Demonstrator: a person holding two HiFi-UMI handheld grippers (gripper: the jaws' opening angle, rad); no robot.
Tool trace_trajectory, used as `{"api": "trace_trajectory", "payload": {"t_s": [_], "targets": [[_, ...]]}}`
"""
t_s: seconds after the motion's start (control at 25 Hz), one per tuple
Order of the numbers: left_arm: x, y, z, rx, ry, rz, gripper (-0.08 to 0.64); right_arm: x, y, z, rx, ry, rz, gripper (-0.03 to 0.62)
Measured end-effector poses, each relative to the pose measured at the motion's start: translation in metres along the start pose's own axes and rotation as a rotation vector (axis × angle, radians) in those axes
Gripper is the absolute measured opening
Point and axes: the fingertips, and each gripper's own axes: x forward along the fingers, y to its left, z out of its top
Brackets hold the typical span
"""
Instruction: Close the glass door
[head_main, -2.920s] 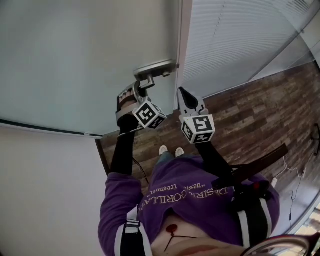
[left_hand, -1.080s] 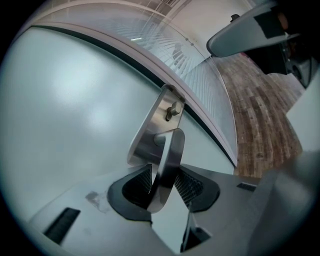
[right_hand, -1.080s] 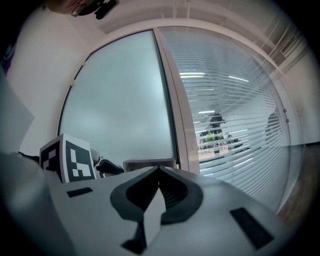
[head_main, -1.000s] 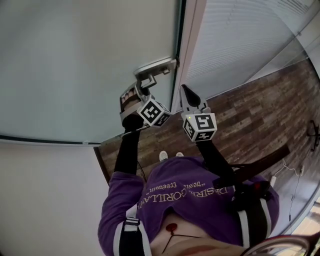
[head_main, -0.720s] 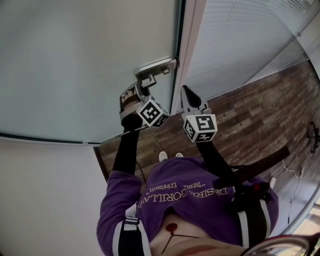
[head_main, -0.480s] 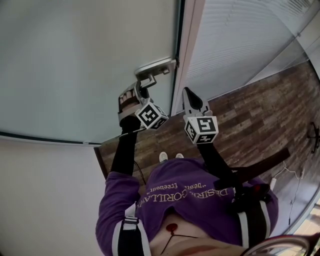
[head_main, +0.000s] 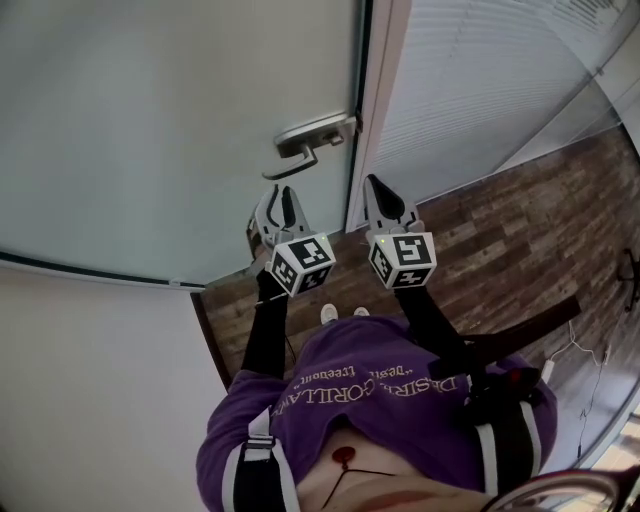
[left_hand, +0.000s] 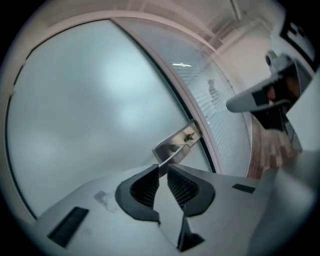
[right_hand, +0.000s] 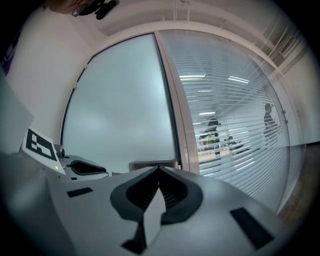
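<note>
– At the door's edge, what shows?

– Frosted panel: the glass door (head_main: 180, 120) fills the upper left of the head view. Its free edge lies right along the pale frame (head_main: 378, 110), with only a dark seam between them. Whether it is latched, I cannot tell.

– And the handle?

– A metal lever handle (head_main: 313, 138) sits on the door just beside that edge, with its lever pointing away from the frame.

– Is the left gripper on it?

– No. The left gripper (head_main: 279, 205) hangs just below the handle, apart from it. Its jaws have just been closing, and they now stand with a narrow gap. Its own view shows nothing between the ribbed pads. The lever's end lies just beyond the tips.

– The right one?

– The right gripper (head_main: 378, 195) is held up near the foot of the frame, beside the left gripper, touching nothing. Its jaws are pressed together at the tips and hold nothing.

– What else is around?

– Slatted blinds (head_main: 480, 80) run behind glass to the right of the frame, with figures faintly visible through them in the right gripper view. Dark wooden floor (head_main: 500, 240) lies below. The person wears a purple shirt (head_main: 400, 400).
</note>
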Motion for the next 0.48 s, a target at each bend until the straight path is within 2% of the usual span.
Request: {"api": "trace_trajectory", "payload": {"t_s": [0.04,0.08,0.32,0.4,0.48], "targets": [[-0.005,0.001,-0.002,-0.097,-0.012,0.0,0.025,-0.001,0.003,0.0,0.0,0.001,0.006,-0.003],[-0.01,0.003,-0.002,-0.187,-0.024,-0.003,0.002,-0.001,0.005,0.0,0.0,0.002,0.011,-0.003],[-0.029,0.007,-0.004,-0.702,-0.09,-0.067,0.002,-0.004,0.016,0.0,-0.005,0.004,0.033,-0.003],[-0.033,0.007,-0.007,-0.793,-0.103,-0.064,0.002,-0.005,0.019,0.001,-0.01,0.004,0.04,-0.003],[-0.035,0.005,-0.008,-0.788,-0.106,-0.061,0.002,-0.007,0.021,0.002,-0.02,0.006,0.044,-0.003]]}}
